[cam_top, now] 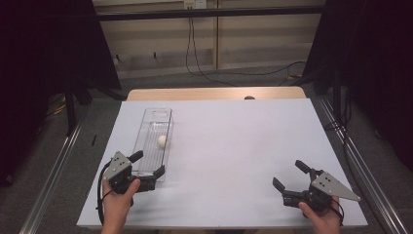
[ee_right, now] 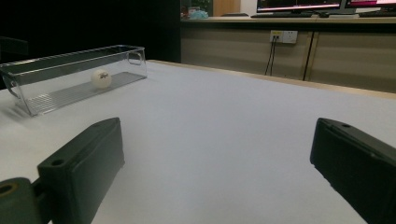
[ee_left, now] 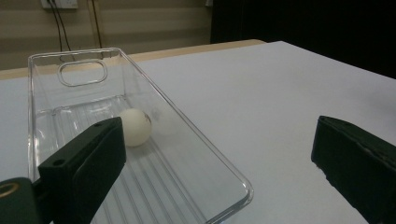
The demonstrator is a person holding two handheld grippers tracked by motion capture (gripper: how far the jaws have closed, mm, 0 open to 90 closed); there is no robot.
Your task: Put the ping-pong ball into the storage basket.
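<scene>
The left gripper (ee_left: 217,175) has its two black jaws wide apart, with nothing between them. A clear plastic bin (ee_left: 205,151) lies on the white table (ee_left: 261,93), long and narrow, with a ribbed bottom and a handle cut-out in its far end wall. A white ball (ee_left: 136,127) rests inside on the ribs. The left jaw stands over the near part of the bin; the right jaw is over bare table.

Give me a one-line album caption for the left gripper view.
Open left gripper straddling the near corner of a clear tray holding one white ball.
</scene>
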